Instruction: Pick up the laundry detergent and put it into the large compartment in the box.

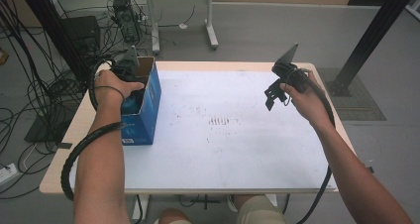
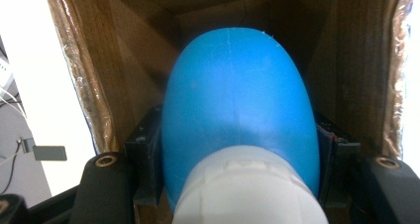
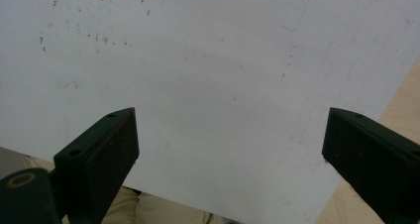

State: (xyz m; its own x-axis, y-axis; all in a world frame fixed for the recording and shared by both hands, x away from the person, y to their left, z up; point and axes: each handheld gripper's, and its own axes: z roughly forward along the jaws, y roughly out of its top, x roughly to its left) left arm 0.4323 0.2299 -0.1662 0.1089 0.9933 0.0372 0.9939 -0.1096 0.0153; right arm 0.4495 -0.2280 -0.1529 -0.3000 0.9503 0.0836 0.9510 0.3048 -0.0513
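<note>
My left gripper (image 2: 237, 184) reaches inside the open cardboard box (image 1: 144, 105) at the desk's (image 1: 237, 144) left edge, fingers clamped on a blue-and-white bulb-shaped object (image 2: 240, 115); my right gripper (image 3: 228, 149) hovers above the white sheet (image 3: 208, 65), fingers spread empty.

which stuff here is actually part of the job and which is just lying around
In the job:
- blue and white object, clamped in the left gripper
- blue box that the object sits inside

Just there:
- right gripper, open above the white mat
- cables on the floor
- black equipment behind the table
</note>
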